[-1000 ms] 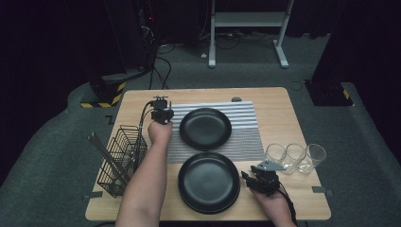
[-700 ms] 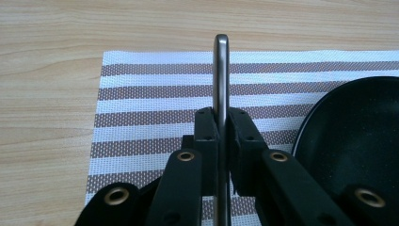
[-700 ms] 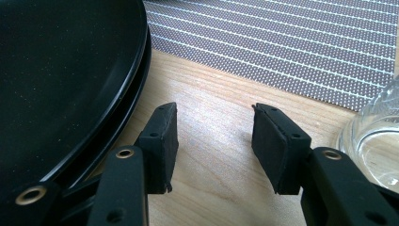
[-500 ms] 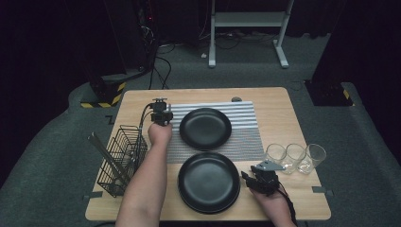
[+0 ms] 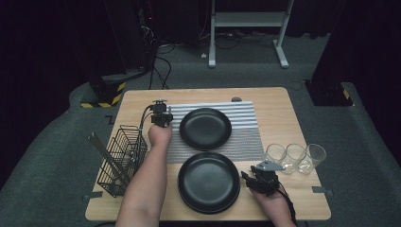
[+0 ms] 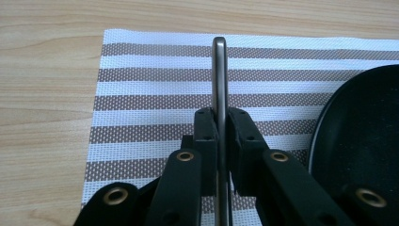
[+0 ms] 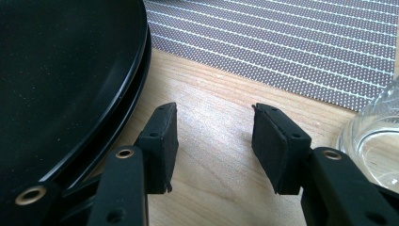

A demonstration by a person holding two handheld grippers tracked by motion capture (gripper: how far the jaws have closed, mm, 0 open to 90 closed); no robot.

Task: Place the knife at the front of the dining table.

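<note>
Where the left tool (image 6: 220, 141) grips, thin metal handle (image 6: 220, 80).

We find no legible text, label, brand, number or sign on any surface in these frames. The one marking of note — the yellow-and-black hazard striping (image 5: 105, 98) on the dark base beyond the table's far left corner — carries no lettering we can read.
</note>
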